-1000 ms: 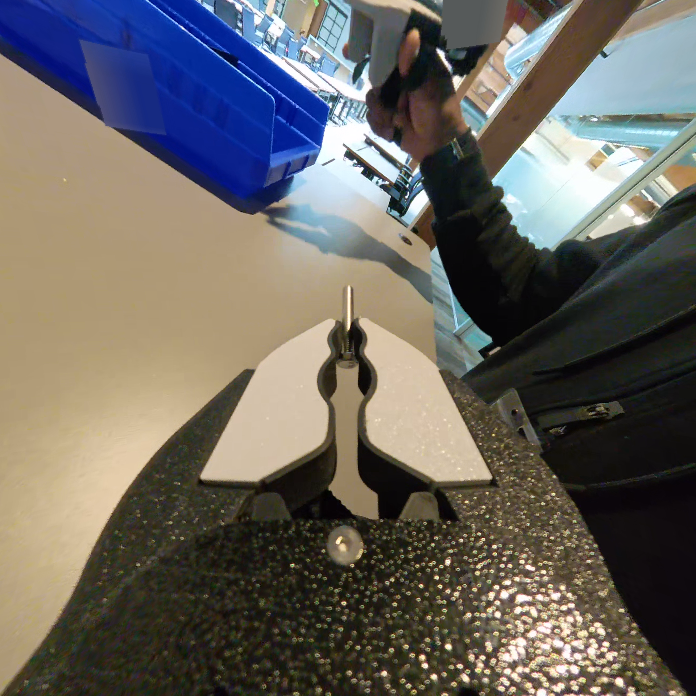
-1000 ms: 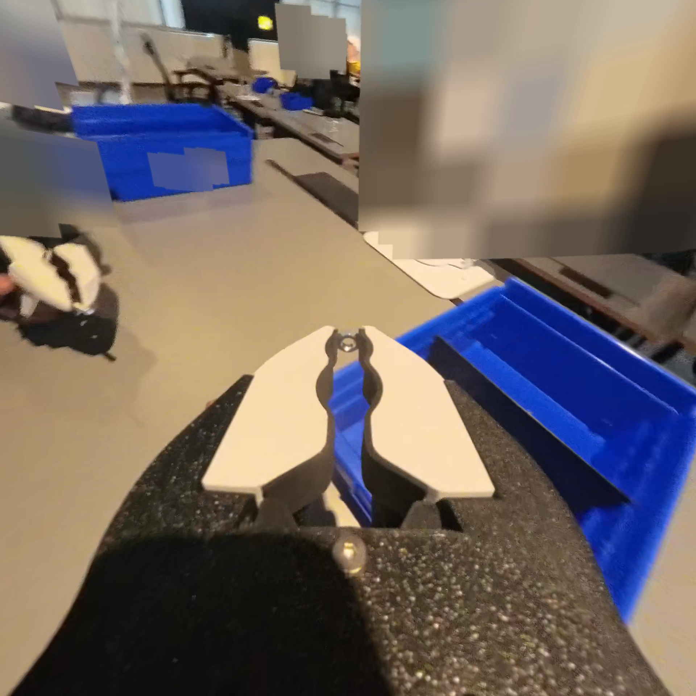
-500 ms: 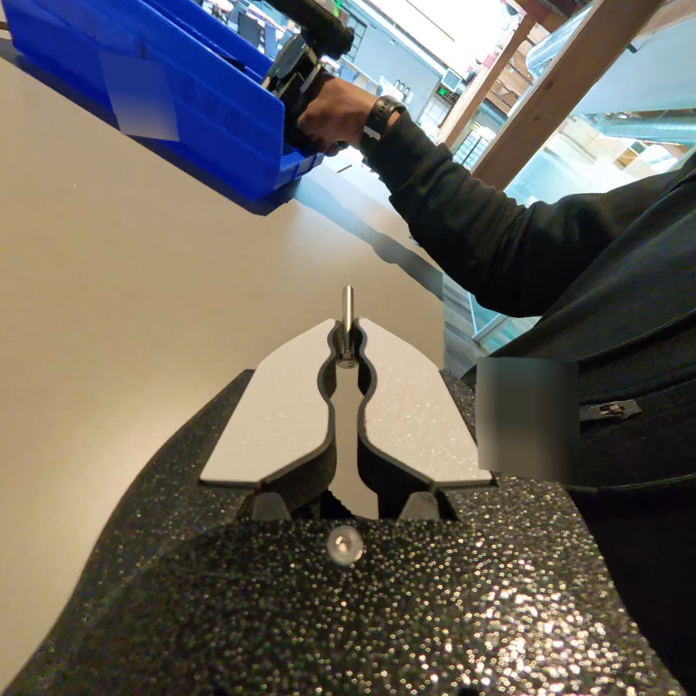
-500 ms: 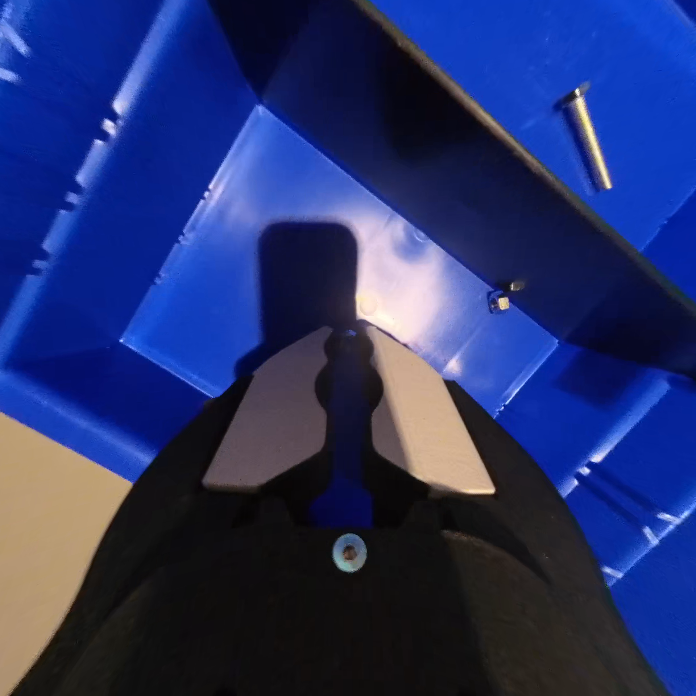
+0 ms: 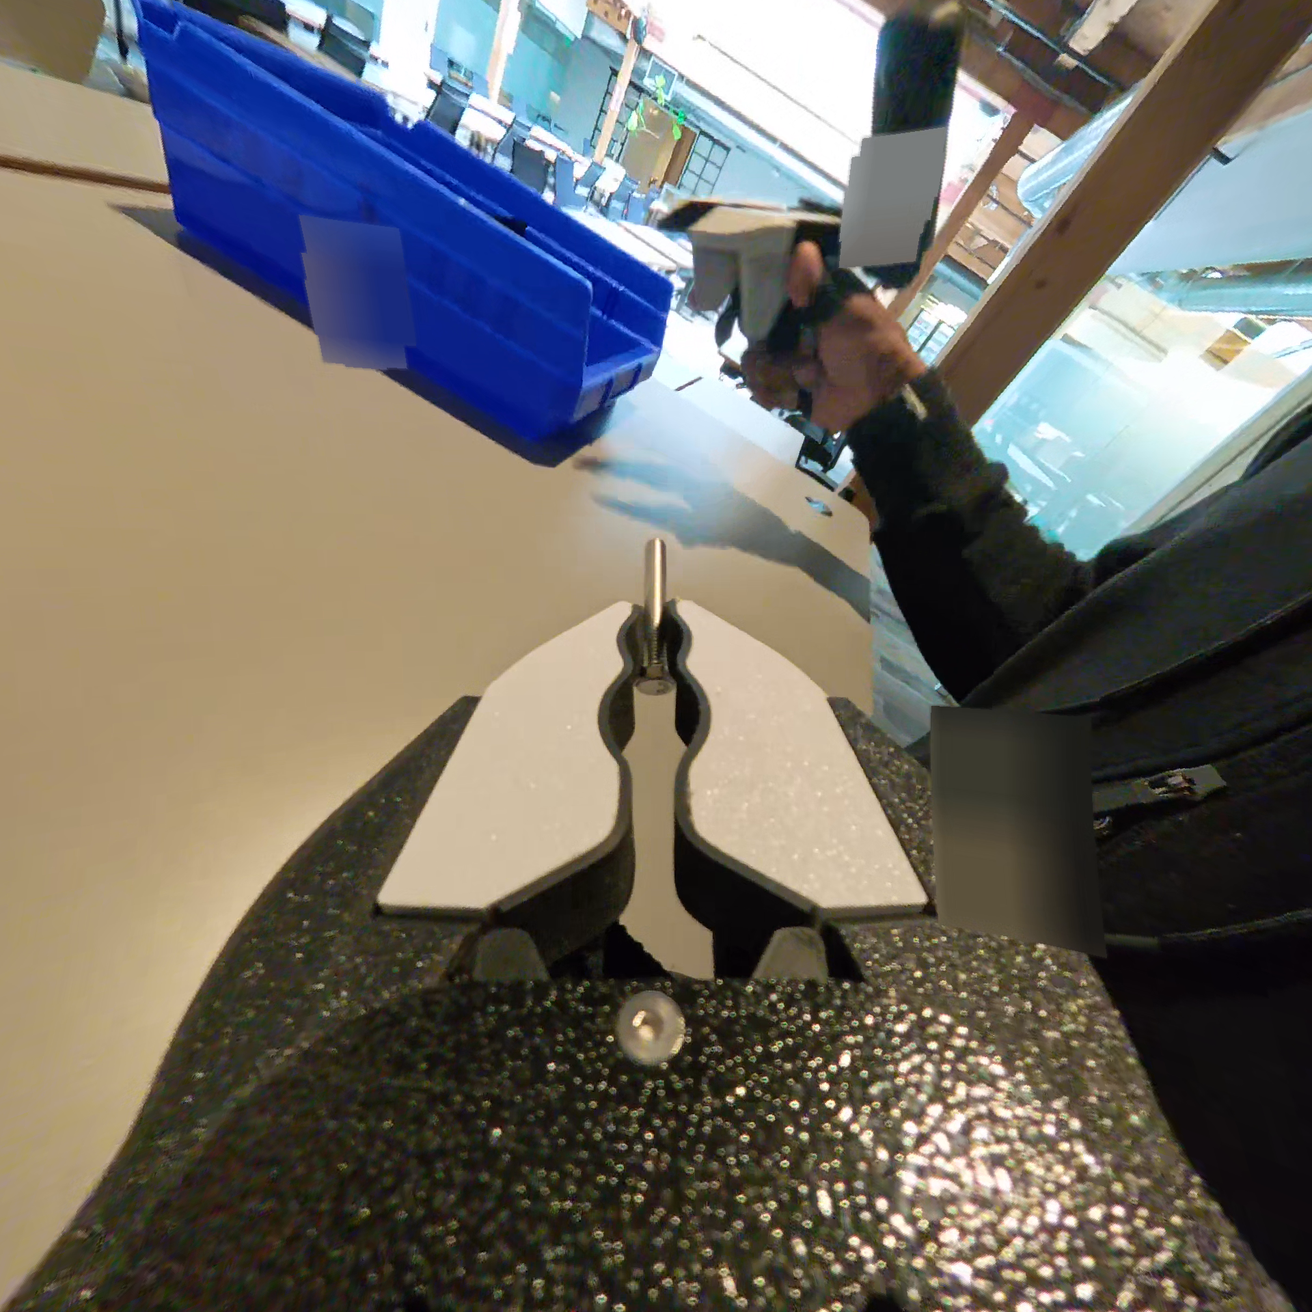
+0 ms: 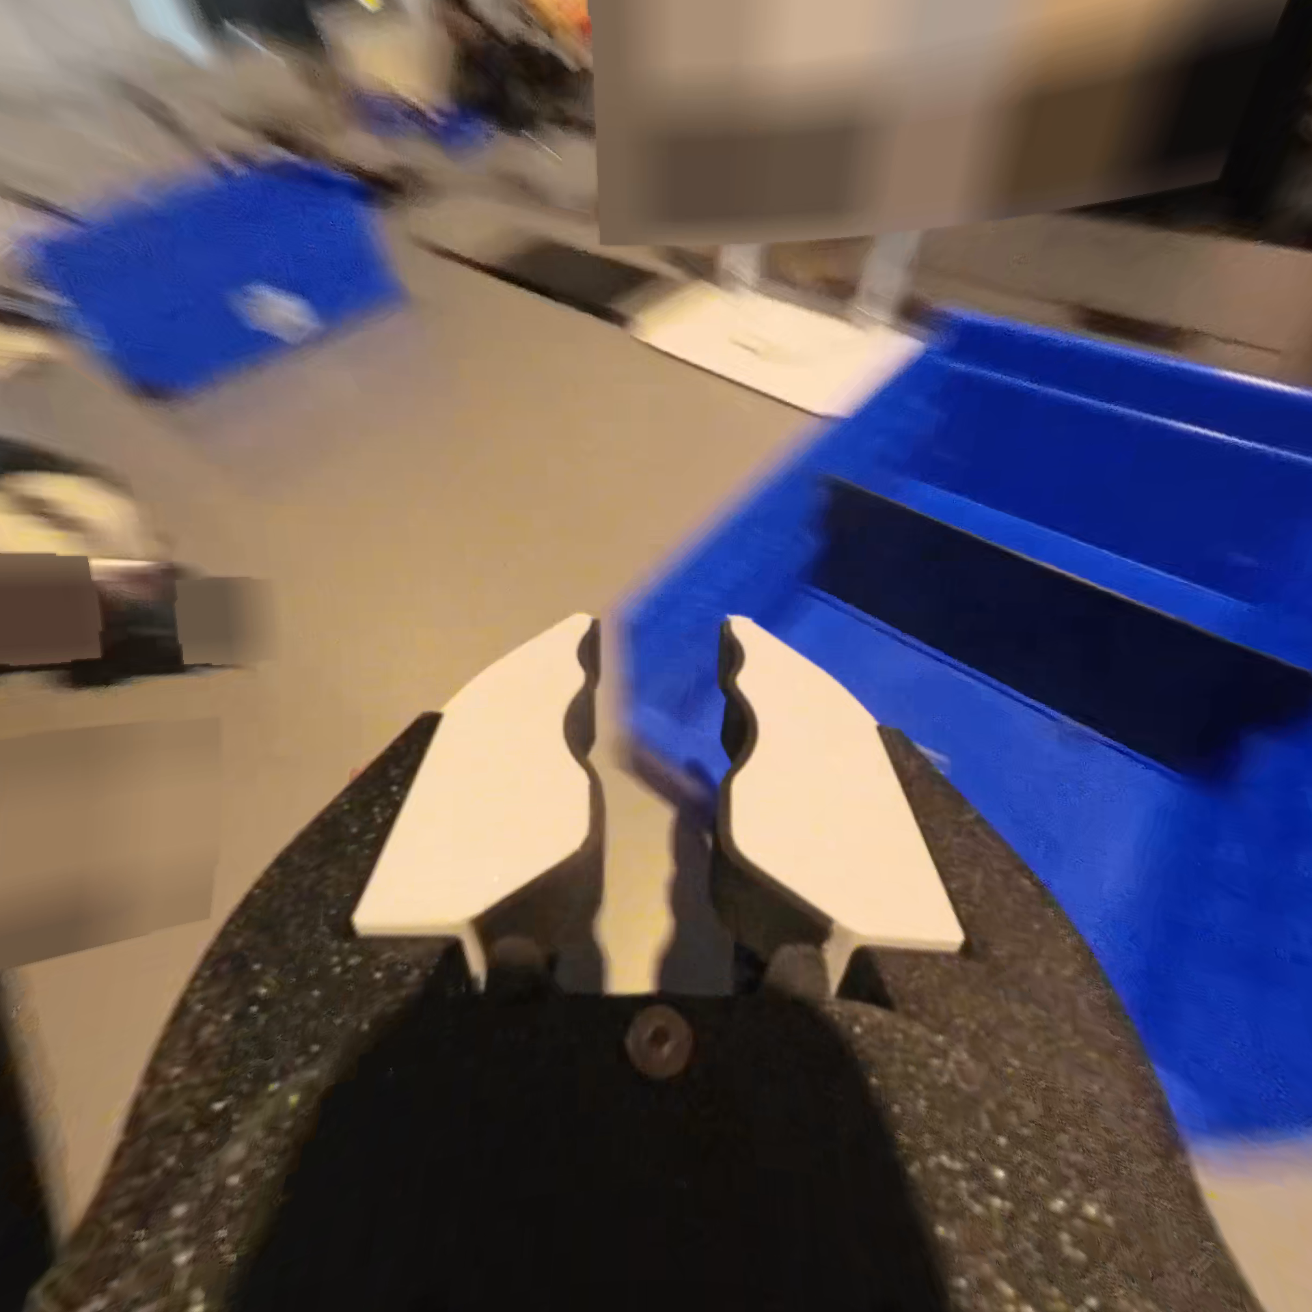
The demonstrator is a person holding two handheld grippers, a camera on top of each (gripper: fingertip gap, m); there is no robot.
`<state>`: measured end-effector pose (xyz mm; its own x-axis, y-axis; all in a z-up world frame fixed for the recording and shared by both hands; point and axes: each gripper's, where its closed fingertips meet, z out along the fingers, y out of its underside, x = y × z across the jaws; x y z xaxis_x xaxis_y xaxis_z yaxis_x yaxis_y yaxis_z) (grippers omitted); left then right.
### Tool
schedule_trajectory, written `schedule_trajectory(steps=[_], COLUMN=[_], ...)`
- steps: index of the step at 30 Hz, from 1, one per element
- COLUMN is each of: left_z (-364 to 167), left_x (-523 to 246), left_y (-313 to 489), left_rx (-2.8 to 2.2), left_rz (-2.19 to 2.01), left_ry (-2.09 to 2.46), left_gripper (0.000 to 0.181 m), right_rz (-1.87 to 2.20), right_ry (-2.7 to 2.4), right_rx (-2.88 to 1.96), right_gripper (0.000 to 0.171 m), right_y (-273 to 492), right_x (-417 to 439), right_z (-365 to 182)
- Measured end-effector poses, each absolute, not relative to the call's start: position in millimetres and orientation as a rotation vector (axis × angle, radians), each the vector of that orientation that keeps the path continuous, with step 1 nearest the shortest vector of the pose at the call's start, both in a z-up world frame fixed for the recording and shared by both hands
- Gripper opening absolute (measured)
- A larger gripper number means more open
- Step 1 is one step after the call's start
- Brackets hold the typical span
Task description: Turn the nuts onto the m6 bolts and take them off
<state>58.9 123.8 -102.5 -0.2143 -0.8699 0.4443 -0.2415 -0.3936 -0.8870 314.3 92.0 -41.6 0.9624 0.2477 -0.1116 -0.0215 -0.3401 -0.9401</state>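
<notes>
My left gripper is shut on a silver M6 bolt. The bolt's head sits between the jaws and its shank points forward over the tan table. No nut shows on the bolt. My right gripper is open and empty, held above the table at the near corner of a blue divided bin. This view is blurred by motion. In the left wrist view the right gripper is held up in a hand, just right of the same blue bin.
A second blue bin stands farther back on the left of the table. The person's dark sleeve and jacket fill the right side of the left wrist view. The table edge runs close to the bolt's right.
The right gripper, shut on a nut a second ago, dipped into the blue bin. It has now come back out, open and empty. The left gripper kept still, holding the bolt.
</notes>
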Motion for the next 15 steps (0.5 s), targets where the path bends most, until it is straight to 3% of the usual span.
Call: schedule_trajectory(steps=[2,6,15], left_z=[-95.3,-88.4,-85.7], left_x=[63.3,74.5,76.5], left_y=[121.0,110.0,103.4], left_rx=[-1.465,-1.359,-1.325], left_rz=[-1.662,-1.679,-1.699], left_ry=[1.332,1.376,1.385], left_gripper=[0.005,0.005,0.005], right_rz=[0.617,0.982,1.136], right_ry=[-0.273,-0.346,-0.352], right_rx=[-1.756,-1.745,-1.684], right_gripper=[0.025,0.034,0.026], right_y=[88.5,96.8,103.7], right_x=[232.5,128.7,82.6], right_z=[-36.1,-75.0,-78.7])
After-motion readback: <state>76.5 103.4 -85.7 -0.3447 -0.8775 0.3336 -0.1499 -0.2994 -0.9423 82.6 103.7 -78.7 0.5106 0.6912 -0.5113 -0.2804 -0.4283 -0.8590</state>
